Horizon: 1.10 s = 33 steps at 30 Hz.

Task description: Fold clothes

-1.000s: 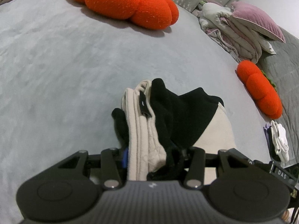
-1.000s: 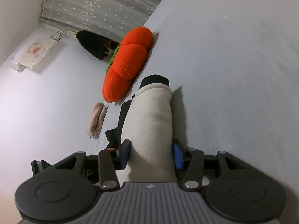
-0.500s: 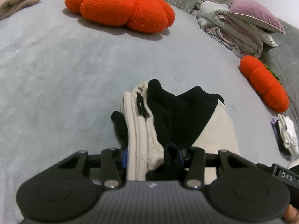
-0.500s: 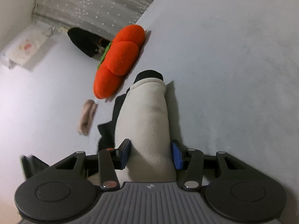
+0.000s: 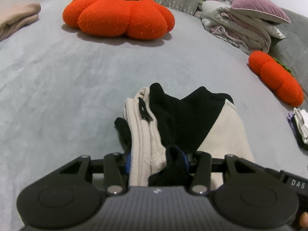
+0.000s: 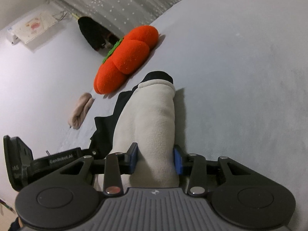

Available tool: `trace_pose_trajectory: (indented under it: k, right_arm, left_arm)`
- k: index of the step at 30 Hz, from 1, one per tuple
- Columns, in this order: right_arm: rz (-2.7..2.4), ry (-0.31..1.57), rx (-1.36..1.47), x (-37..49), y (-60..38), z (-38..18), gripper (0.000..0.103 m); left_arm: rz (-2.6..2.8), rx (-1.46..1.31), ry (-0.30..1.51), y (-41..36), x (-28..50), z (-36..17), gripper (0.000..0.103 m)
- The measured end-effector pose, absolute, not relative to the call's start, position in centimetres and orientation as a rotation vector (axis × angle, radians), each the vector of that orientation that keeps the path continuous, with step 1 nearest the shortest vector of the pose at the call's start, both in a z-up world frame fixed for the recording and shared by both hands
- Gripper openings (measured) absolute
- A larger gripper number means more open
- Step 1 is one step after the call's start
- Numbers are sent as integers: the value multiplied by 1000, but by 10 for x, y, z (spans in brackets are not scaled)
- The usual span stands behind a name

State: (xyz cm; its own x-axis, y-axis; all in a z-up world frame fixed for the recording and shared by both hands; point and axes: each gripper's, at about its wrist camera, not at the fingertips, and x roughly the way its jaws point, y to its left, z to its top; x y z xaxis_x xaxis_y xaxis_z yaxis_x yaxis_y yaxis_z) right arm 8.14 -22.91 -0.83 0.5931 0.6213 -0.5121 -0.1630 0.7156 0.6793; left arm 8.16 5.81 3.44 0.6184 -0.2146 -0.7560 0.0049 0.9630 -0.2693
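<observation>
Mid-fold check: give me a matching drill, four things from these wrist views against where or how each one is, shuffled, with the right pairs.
Things:
1. left gripper
2. right gripper
3. large orange pumpkin cushion
4. purple pillow

States:
A. on top of a pile of folded bedding
B. clamped on bunched cream and black layers
C. lying on the grey bed, green stem up
D. jaws just closing, pads against the cream fleece roll

Pairs: 1-B, 2-D, 3-C, 4-A
</observation>
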Motion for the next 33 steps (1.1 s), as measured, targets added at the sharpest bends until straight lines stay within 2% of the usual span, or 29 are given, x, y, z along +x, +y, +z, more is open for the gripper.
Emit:
trace_pose_trajectory:
  k: [22,33]
  right_arm:
    - [431,803,496,74,-211,9,38]
    - [408,744,348,61,-200,28,36]
  left_arm:
    - [-39,-107,844,31,71,42,43]
    - [9,-63,811,19,62,51,39]
